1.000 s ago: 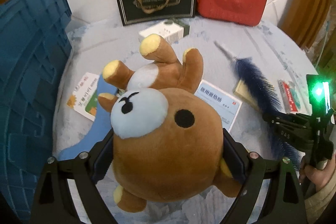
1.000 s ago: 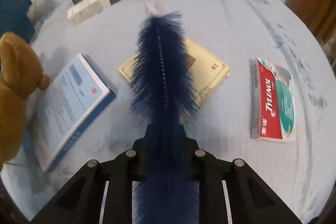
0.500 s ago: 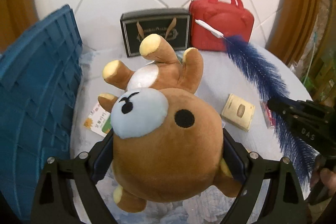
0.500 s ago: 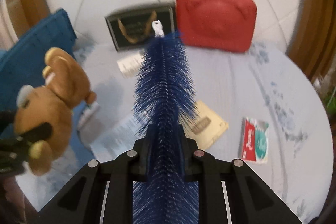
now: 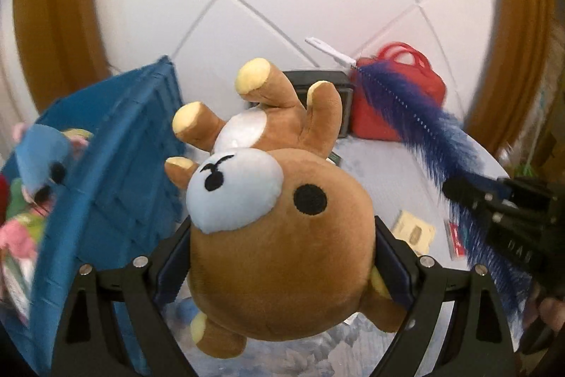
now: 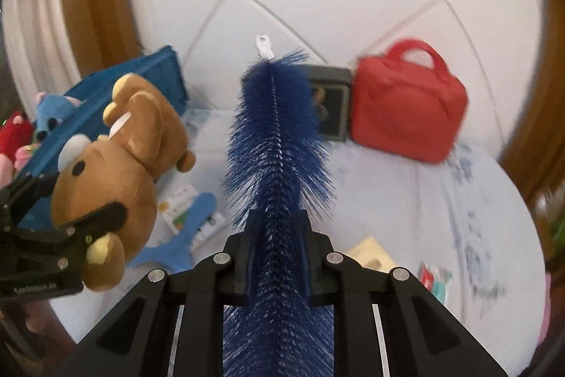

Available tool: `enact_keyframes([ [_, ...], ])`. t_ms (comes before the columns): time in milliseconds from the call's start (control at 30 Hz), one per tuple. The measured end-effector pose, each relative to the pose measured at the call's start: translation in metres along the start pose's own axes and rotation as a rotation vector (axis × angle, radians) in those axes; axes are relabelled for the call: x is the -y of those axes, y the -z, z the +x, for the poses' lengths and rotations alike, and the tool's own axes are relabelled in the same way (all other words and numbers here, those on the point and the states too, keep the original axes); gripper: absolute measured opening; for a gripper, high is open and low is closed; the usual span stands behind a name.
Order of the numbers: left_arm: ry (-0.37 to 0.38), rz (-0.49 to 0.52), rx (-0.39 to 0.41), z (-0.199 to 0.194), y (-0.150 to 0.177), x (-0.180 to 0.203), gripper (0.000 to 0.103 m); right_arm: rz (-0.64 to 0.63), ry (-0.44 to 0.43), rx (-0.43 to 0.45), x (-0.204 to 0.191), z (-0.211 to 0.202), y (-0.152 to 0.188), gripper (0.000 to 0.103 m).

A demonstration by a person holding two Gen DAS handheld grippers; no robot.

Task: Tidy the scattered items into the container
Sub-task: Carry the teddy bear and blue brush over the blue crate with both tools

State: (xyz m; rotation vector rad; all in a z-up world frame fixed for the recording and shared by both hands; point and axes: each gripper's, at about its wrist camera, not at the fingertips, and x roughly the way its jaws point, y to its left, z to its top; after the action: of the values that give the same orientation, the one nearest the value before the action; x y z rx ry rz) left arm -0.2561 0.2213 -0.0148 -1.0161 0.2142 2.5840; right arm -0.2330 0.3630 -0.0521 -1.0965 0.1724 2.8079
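A brown plush bear [image 5: 282, 253] hangs upside down above the table, and my left gripper [image 5: 282, 257] is shut on its round head with the jaws wide apart. A long dark blue bristle brush [image 6: 279, 136] with a white tip sticks forward out of my right gripper [image 6: 277, 235], which is shut on its bristled shaft. The blue plastic crate [image 5: 116, 165] stands left of the bear. In the right wrist view the bear [image 6: 116, 172] and the left gripper [image 6: 70, 221] hover beside the crate [image 6: 141, 73].
Soft toys, one a blue plush [image 5: 39, 151], lie inside the crate. On the round table [image 6: 406, 200] stand a red bag [image 6: 406, 115] and a black box [image 6: 332, 108] at the back. A blue flat piece [image 6: 183, 235], a printed card [image 6: 180, 200], a tan packet [image 6: 370, 253] and a red medicine box [image 6: 434, 281] lie scattered.
Both grippers have risen with the bear and the brush still held. The table has dropped lower in view, and the crate's inside with its toys has appeared at the left.
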Motion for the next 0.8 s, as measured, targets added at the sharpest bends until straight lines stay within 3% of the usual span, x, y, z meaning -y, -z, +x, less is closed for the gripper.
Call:
enact_keyframes([
  [133, -0.047, -0.032, -0.015, -0.007, -0.042, -0.026, 0.092, -0.067, -0.041, -0.008, -0.027, 0.008, -0.04, 0.019],
  [267, -0.048, -0.096, -0.017, -0.017, -0.088, -0.068, 0.092, -0.108, -0.061, -0.006, -0.06, 0.018, -0.087, 0.019],
  [467, -0.111, -0.143, 0.001, -0.038, -0.162, -0.17, 0.092, -0.152, -0.125, 0.022, -0.123, 0.036, -0.172, 0.019],
  [667, -0.253, -0.181, -0.022, -0.045, -0.2, -0.297, 0.092, -0.193, -0.215, 0.034, -0.219, 0.068, -0.252, 0.019],
  [800, -0.317, -0.193, -0.089, -0.024, -0.195, -0.365, 0.092, -0.209, -0.258, -0.005, -0.287, 0.104, -0.287, 0.019],
])
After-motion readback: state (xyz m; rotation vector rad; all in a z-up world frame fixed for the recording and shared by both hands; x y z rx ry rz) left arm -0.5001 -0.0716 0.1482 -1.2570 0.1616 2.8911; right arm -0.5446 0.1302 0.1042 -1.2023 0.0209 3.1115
